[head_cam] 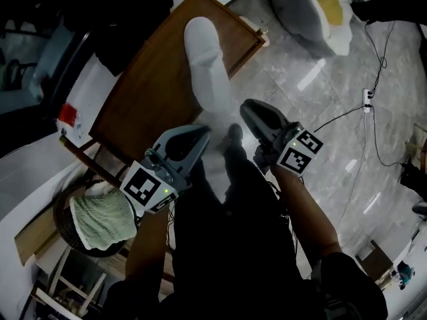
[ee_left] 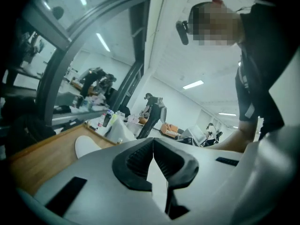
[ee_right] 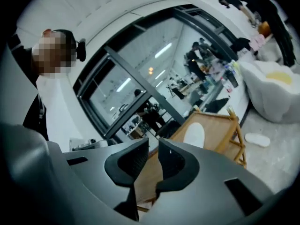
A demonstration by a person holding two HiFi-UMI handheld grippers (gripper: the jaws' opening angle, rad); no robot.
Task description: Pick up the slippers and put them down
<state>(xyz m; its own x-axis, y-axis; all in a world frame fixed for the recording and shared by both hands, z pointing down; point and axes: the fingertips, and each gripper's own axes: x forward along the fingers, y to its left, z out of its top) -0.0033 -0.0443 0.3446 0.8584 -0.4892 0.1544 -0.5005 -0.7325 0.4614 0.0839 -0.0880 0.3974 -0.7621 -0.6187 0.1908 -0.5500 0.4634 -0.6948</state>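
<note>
While a slipper point(head_cam: 203, 59) lies on the tabletop point(head_cam: 153, 79) at twelve o'clock, the left hand-held gripper point(head_cam: 197, 137) is closed empty, the right hand-held gripper point(head_cam: 250, 112) slightly parted, empty; set-down seems done.

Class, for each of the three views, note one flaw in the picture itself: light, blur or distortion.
Head view: the white slipper on the wooden table is smeared and overexposed, and glare streaks the floor. Left gripper view: the window frame bows into a curve and the corners go black. Right gripper view: the same bowing and dark edges.
</note>
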